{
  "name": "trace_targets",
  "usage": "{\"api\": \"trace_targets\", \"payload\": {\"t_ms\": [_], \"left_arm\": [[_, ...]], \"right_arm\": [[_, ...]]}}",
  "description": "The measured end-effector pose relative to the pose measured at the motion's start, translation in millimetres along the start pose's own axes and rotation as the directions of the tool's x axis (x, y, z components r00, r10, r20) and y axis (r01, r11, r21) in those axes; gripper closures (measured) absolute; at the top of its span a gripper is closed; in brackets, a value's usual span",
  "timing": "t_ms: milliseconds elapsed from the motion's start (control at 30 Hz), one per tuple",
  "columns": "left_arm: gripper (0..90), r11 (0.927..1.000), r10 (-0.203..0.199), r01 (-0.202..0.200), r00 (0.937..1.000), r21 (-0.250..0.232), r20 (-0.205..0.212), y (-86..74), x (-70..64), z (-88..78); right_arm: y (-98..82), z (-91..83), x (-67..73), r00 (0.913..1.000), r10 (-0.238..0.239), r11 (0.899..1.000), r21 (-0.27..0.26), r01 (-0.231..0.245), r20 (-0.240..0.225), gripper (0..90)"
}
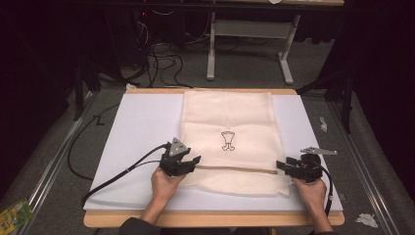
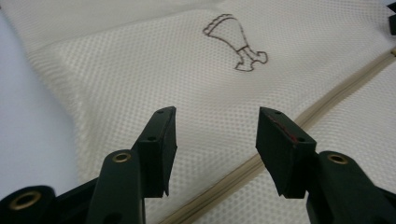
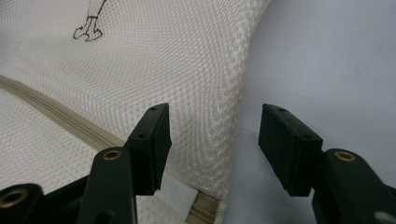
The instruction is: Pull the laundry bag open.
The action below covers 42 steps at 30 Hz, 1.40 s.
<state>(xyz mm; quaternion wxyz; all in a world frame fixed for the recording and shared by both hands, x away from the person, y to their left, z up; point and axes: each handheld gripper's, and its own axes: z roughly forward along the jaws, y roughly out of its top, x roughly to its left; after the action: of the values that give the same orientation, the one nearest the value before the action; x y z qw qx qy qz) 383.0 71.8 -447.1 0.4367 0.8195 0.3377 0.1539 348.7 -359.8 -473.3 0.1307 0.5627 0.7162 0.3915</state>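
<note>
Pale blue-white rectangular work board point(image 1: 142, 127) sits on the wood-edged table point(image 1: 210, 219), giving a flat backing for cloth work. On it lies the cream mesh laundry bag point(image 1: 227, 117), spread flat, long axis running away from the person, far edge at the board's far edge, near edge just short of the near one. Lying flat keeps the tan zipper point(image 1: 235, 169) straight and exposed: it runs side to side across the near part of the bag, just below the small brown embroidered motif point(image 1: 228, 141).

Both hands bracket the zipper line, one at each end, probably to work or tension it from both sides.

Left gripper point(image 1: 188, 162): at the bag's left edge, over the mesh, jaws aimed rightward along the zipper. Left gripper view has the jaws point(image 2: 212, 140) apart with bare mesh and the zipper tape point(image 2: 280, 140) between and beyond them; nothing gripped.

Right gripper point(image 1: 283, 167): at the zipper's right end, jaws pointing left. Right gripper view shows them spread wide point(image 3: 212, 142), straddling the bag's right edge point(image 3: 236, 116) where mesh meets board; pads touch nothing. Released.

Pose: both forearms enter from the near edge, left hand point(image 1: 165, 183) and right hand point(image 1: 311, 190) cupped under the gripper bodies, wrists low, grippers near level, close to the cloth.
</note>
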Motion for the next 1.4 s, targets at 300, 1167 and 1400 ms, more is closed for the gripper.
{"api": "trace_targets", "payload": {"t_ms": [300, 1167, 1400], "left_arm": [[47.9, 0.9979, 0.052, -0.054, 0.9975, 0.036, 0.048, 17.3, -31.8, 27.8], [44.0, 0.9972, 0.047, -0.058, 0.9769, 0.047, 0.208, 55.3, -83.7, 70.0], [47.1, 0.9942, 0.082, -0.096, 0.9697, 0.05, 0.23, 55.5, -97.8, 76.7]], "right_arm": [[0.6, 9.2, 8.1, 0.9998, -0.012, 1.0, 0.009, 0.013, -0.013, 56.1], [11.0, -2.1, 11.0, 0.9955, -0.094, 0.996, 0.001, 0.094, -0.016, 87.0], [14.9, -8.5, 12.0, 0.9945, -0.101, 0.995, -0.011, 0.101, -0.029, 87.0]]}}
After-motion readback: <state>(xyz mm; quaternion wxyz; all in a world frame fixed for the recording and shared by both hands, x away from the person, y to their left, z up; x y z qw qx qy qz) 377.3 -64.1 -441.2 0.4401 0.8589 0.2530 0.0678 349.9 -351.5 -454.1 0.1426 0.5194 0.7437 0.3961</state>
